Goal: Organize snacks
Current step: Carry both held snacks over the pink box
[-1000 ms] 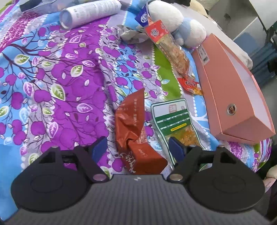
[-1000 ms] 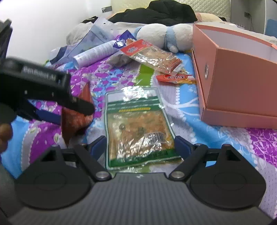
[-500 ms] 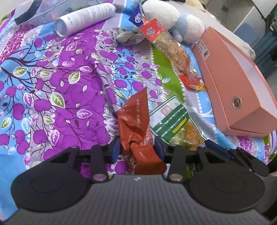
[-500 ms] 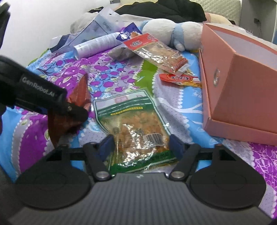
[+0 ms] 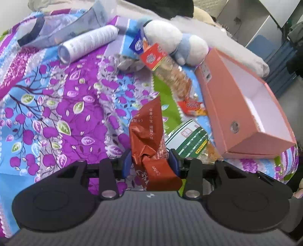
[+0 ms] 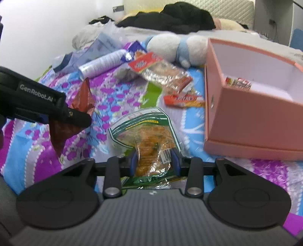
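My left gripper (image 5: 150,162) is shut on a crumpled brown-red snack packet (image 5: 147,128), held just above the flowered bedspread. The right wrist view shows that gripper (image 6: 83,119) from the side, with the packet (image 6: 83,96) sticking out above and below it. My right gripper (image 6: 154,160) has its jaws closing, and the pads press on the near end of a green snack packet (image 6: 144,130), which is creased and raised. An open pink box (image 6: 246,117) stands to the right, with one small red packet (image 6: 238,82) inside.
A long red-topped clear packet (image 5: 170,75) and a small orange-red packet (image 5: 191,106) lie beside the pink box (image 5: 227,106). Farther back are a white tube (image 5: 89,43), a blue packet (image 5: 138,44), a white-and-blue plush toy (image 5: 170,36) and dark clothing (image 6: 170,17).
Both grippers went from wide open to closed on their packets, the left on the brown-red one, the right on the green one. Both then rose, lifting the packets off the bedspread.
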{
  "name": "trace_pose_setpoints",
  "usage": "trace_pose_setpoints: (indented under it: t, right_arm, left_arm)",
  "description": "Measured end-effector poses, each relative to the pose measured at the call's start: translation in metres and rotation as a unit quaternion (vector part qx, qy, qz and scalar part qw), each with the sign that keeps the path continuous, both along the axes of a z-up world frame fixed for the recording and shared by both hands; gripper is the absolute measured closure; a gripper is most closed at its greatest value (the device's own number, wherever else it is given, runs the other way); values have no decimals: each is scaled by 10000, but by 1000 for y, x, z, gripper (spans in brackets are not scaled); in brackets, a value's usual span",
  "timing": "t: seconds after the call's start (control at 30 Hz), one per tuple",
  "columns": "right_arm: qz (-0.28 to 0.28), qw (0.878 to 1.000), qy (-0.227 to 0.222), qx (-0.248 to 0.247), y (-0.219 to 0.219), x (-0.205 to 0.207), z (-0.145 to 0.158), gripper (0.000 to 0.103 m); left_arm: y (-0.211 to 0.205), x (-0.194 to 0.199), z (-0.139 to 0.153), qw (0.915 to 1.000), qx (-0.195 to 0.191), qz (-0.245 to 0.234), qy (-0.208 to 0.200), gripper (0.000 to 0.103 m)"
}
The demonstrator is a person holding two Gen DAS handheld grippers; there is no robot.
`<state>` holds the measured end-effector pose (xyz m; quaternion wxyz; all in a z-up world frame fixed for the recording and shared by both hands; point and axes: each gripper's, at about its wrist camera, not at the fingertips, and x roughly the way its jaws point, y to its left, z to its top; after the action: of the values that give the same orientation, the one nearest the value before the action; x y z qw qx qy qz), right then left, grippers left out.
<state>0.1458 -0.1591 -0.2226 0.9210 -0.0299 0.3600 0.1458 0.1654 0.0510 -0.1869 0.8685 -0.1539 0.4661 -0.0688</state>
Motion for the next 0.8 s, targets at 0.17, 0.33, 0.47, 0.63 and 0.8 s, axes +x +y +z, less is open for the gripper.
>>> trace_pose_setpoints:
  t: [0.17,0.33,0.47,0.63,0.8]
  right_arm:
    - [-102,9998,-150,77,-6,-7,26,63]
    - [-195,9991,-338,181,-13,-19,54,63]
    - [-286,9980,-509,258,-23,-27,75,63]
    - [-458,9958,-757,242,-39,-32,96,63]
    - [-763,9922,-958,213,-61,-30,109,63]
  left_arm:
    - [-4,-5,23,9999,46,-24,-135,56]
    - [-10,-12,49,9994,57,-107,-332,56]
    - [-17,-16,67,9985,45,-195,-515,56]
    - [-28,-16,84,9970,-48,-329,-693,56]
    - [-44,-4,95,9948,-123,-501,-874,56]
